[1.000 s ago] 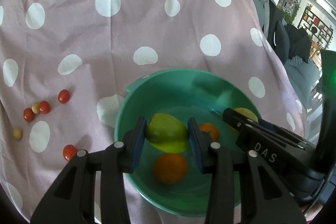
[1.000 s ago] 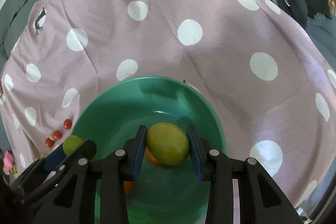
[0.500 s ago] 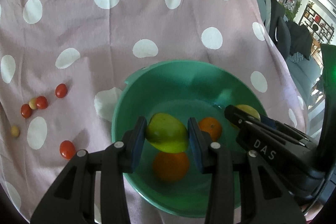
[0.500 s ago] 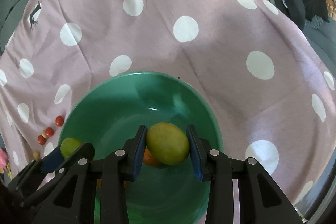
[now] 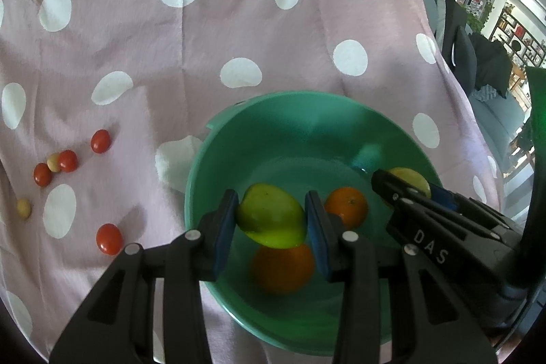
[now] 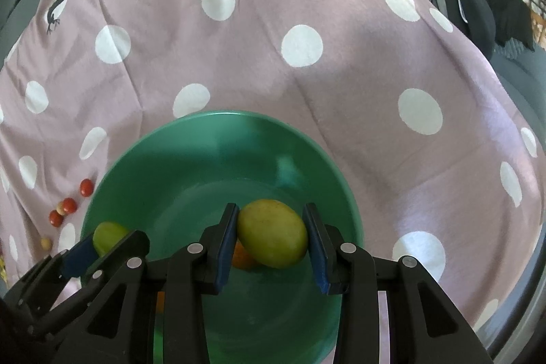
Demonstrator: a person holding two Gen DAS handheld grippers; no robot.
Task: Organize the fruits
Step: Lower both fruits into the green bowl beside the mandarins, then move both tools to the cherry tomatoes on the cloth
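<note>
**Over the green bowl, a mango in each claw**

Between our left gripper's (image 5: 271,224) blue pads sits a yellow-green mango (image 5: 271,219), pressed on both sides at a narrow opening, hanging above the inside of the green bowl (image 5: 273,125). Below it lies one orange (image 5: 283,268) on the bowl floor; a second orange (image 5: 346,205) lies just right of the right pad. Far right, our other gripper reaches in over the rim. Left of the bowl, cherry tomatoes (image 5: 100,141) lie scattered on the polka-dot cloth (image 5: 239,23), which is bare toward the far side.

From the right wrist, our right gripper (image 6: 271,239) clamps a yellower mango (image 6: 273,237) between its pads, likewise narrow, above the bowl's near half. An orange peeks from behind it. At lower left, our left gripper holds its green mango near the bowl's left rim. Open cloth spreads far and right of the bowl.
</note>
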